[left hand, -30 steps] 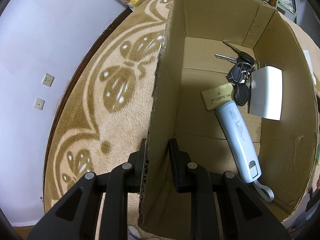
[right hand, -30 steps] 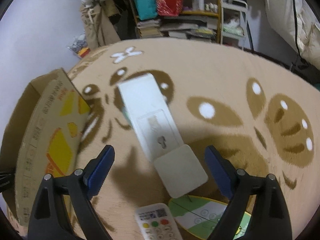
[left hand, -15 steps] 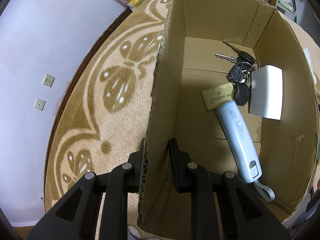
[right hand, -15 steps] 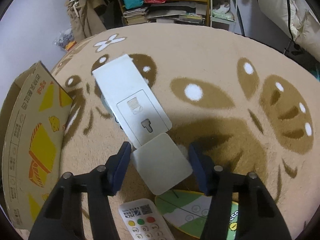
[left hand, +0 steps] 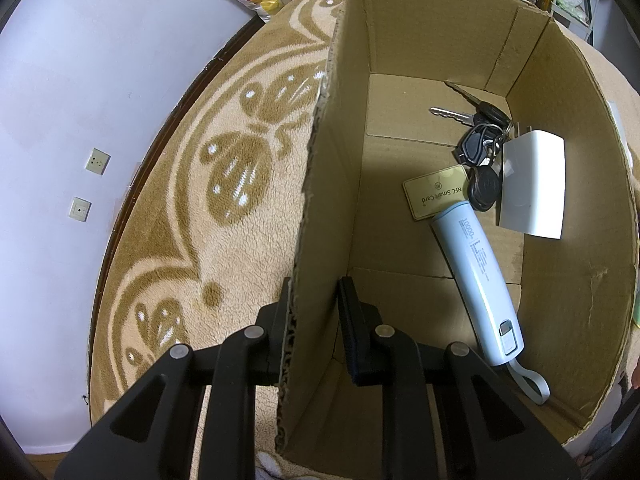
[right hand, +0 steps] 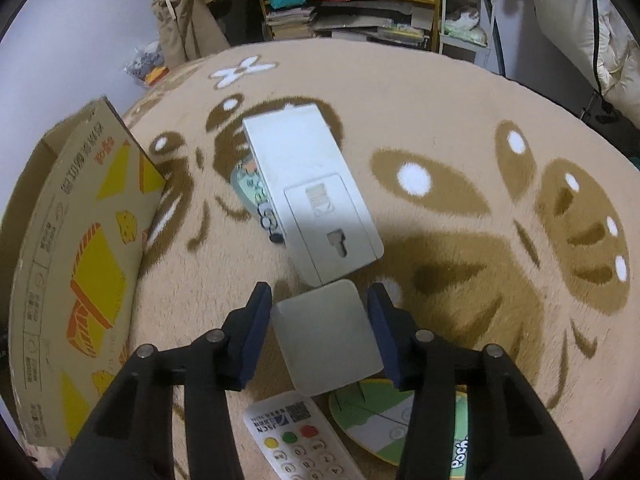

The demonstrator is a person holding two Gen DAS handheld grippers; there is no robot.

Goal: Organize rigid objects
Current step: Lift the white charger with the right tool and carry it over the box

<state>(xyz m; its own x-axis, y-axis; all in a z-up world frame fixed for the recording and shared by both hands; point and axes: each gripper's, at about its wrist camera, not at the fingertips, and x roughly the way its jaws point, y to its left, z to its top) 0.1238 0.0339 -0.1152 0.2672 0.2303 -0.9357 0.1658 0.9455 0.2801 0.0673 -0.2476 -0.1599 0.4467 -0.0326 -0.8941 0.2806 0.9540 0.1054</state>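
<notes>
Patterned beige rug (right hand: 460,92), seemingly cluttered shelves (right hand: 352,8) beyond.

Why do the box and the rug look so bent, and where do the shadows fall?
Left wrist view: the fisheye lens bows the cardboard box walls outward, and its near wall shades the floor beside the power bank. Right wrist view: the rug bulges like a dome, and a dark shadow lies right of the small white square block between the right hand-held gripper's fingers.

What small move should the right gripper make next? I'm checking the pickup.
Probably lift. The right gripper has its blue pads against both sides of the small white square block, while the left gripper pinches the brown cardboard box wall.
</notes>
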